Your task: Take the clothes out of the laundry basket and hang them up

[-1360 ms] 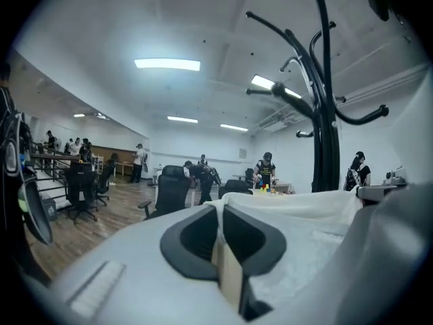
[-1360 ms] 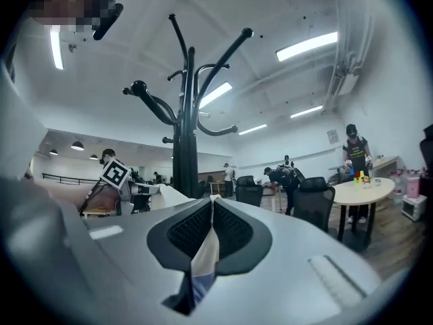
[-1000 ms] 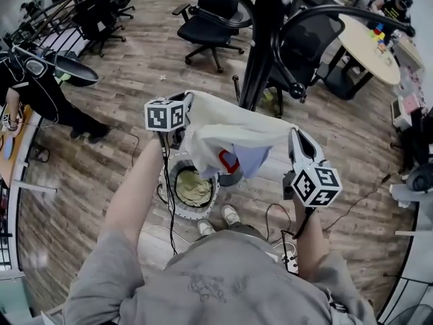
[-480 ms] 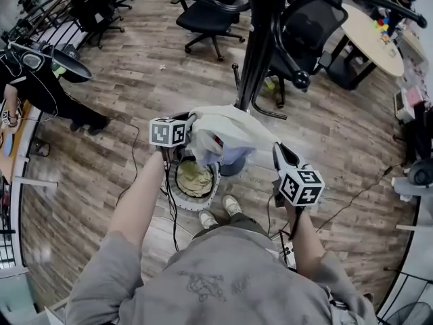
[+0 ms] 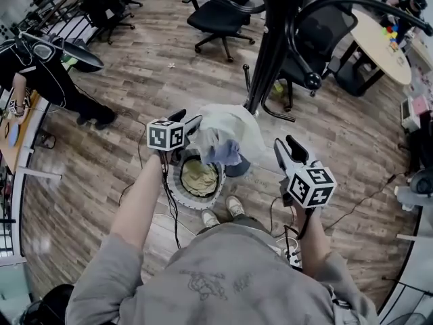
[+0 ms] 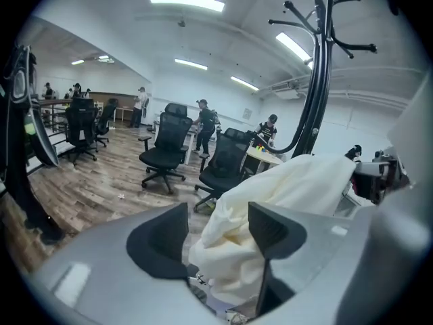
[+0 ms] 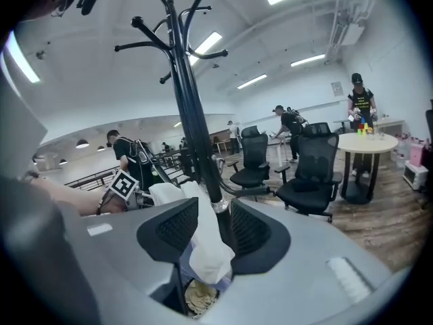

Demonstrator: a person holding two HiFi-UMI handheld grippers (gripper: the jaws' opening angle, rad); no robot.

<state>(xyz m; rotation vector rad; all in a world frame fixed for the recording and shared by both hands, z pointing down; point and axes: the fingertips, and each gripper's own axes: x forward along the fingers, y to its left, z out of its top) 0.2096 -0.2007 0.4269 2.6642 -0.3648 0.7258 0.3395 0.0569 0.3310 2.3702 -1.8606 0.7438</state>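
The tall black metal coat stand rises from the wooden floor, its curved hooks spreading overhead. Just beside its foot, on the person's side, sits the round white-rimmed laundry basket with a crumpled yellowish cloth inside.

Between basket and stand, above the basket's rim, hangs the white fabric garment, bunched, with a bluish fold at its lower edge. The left tool, on the basket side of the stand, pinches a thick wad of it between its pads and carries all its weight. The right tool, near the stand's foot on the other side, has just been spreading its jaws. Nothing is gripped between them, and the garment hangs clear beyond.

The garment looks light, limp and soft, so it will likely sag and slide off a hook if draped loosely. A hold at the collar or a shoulder seam, with both tools stretching that edge, seems the surest way to loop it over a hook.
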